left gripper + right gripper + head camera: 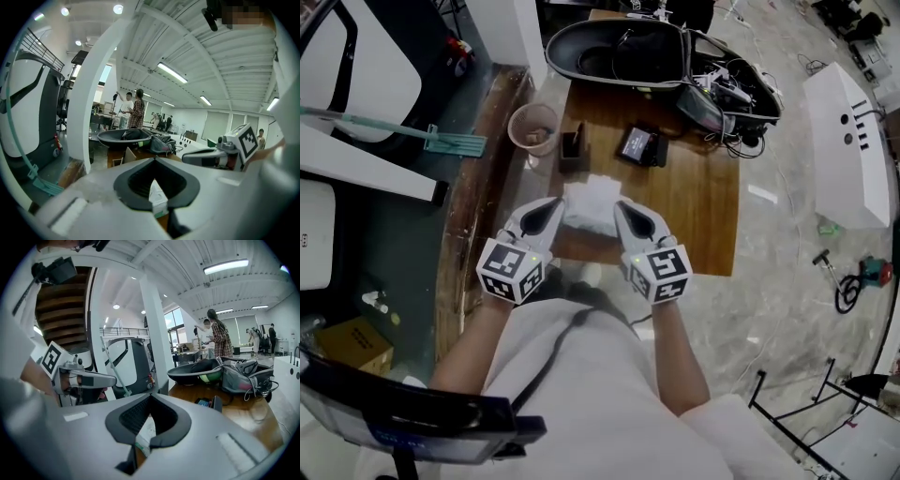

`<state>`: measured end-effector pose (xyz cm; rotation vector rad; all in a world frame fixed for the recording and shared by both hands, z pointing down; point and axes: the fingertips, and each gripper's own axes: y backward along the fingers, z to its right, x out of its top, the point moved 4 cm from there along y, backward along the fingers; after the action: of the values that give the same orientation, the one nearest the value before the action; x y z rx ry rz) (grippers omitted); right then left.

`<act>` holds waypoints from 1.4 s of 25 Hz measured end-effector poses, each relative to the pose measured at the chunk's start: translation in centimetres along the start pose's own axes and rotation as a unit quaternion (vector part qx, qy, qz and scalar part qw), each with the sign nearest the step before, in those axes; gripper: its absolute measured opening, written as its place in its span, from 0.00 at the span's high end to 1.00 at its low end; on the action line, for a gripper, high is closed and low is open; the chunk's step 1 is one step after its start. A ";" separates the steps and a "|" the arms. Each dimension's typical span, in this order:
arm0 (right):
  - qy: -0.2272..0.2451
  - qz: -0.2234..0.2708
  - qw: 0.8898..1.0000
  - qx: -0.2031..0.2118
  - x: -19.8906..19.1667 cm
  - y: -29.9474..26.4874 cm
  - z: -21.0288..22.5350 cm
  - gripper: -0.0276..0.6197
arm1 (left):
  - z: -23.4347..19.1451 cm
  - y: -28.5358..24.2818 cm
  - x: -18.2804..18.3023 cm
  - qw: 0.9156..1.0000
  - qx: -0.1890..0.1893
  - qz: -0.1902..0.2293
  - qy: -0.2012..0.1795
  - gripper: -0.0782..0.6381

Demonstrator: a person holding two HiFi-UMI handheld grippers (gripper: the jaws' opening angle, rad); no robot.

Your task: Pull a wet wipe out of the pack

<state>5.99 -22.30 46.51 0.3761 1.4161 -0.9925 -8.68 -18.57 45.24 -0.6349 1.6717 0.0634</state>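
Note:
The white wet wipe pack point(591, 204) lies on the wooden table point(694, 202), near its front edge. My left gripper point(553, 211) sits just left of the pack and my right gripper point(623, 213) just right of it, both pointing away from me. Each has its jaws together with nothing held. In the left gripper view the shut jaws point(154, 161) fill the foreground, a strip of the pack point(158, 197) shows through the hole below the tips, and the right gripper point(220, 154) is alongside. The right gripper view shows its shut jaws point(150, 397), the pack point(145, 430) behind them and the left gripper point(84, 379).
Beyond the pack stand a small black holder point(573, 150), a dark device point(639, 145) and a paper cup point(532, 128). A large black shell point(619, 52) and a bag with cables point(727, 94) fill the table's far end. People stand far off in the room point(215, 338).

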 end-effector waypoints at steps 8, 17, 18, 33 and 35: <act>-0.016 -0.023 1.000 -0.008 -1.1 -2.4 -0.3 0.94 | -1.6 -1.3 -1.1 0.999 -0.021 -0.031 -0.006 0.88; -0.022 -0.080 0.995 -0.051 -4.5 -4.8 0.4 0.94 | -2.8 -4.1 -3.1 0.994 -0.082 -0.076 -0.013 0.88; -0.022 -0.088 0.994 -0.054 -5.0 -5.1 0.5 0.94 | -2.9 -4.5 -3.5 0.992 -0.089 -0.083 -0.015 0.88; -0.050 -0.187 0.979 -0.058 -10.7 -7.3 0.5 0.83 | -1.1 -7.9 -8.4 0.974 -0.151 -0.162 -0.042 0.83; -0.049 -0.191 0.979 -0.059 -10.7 -7.3 0.6 0.82 | -1.0 -8.4 -9.1 0.973 -0.145 -0.170 -0.052 0.76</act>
<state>2.43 -23.17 58.92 -0.0378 1.4784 -1.2109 -5.31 -22.74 56.46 -1.1135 1.4446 0.0934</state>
